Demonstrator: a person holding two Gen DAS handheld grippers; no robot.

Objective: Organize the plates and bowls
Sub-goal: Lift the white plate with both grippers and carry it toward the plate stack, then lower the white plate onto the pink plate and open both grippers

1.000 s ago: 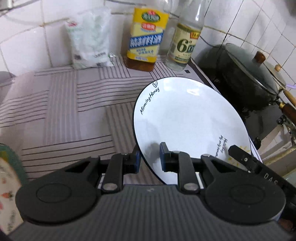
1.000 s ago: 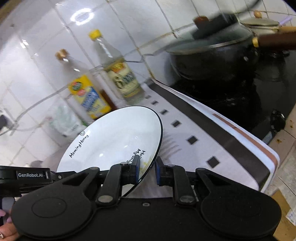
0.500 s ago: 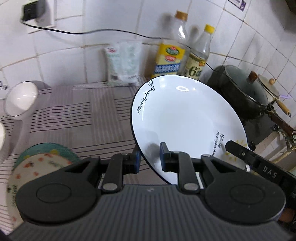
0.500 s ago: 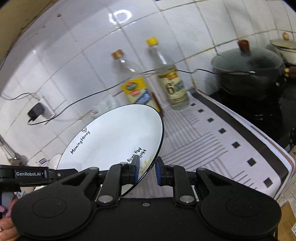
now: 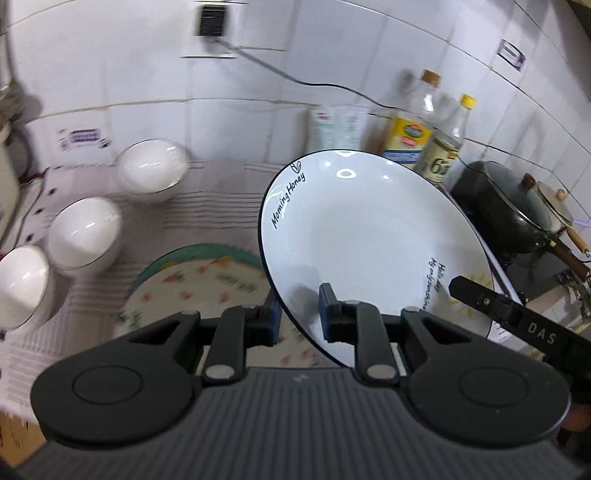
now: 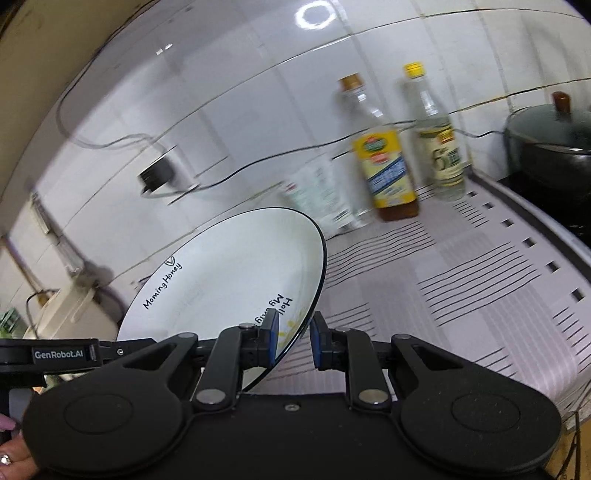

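Both claws pinch one white round ceramic plate with a dark rim (image 5: 369, 236): the left claw (image 5: 297, 314) at its lower edge, the right claw (image 6: 293, 341) at the opposite rim. A second ago only striped bench (image 6: 480, 280) lay below; now the plate hangs lower centre above a floral green-rimmed plate (image 5: 207, 280), beside three white bowls (image 5: 85, 232) at left, probably for stacking.

Indoor light is dim and cool. A ring lamp glares off the tiled wall (image 6: 314, 16), and small highlights sit on the white plate (image 5: 369, 236). Both fisheye views curve strongly at the edges; bottles (image 6: 384, 158) and bowls (image 5: 85, 236) smear with motion blur.
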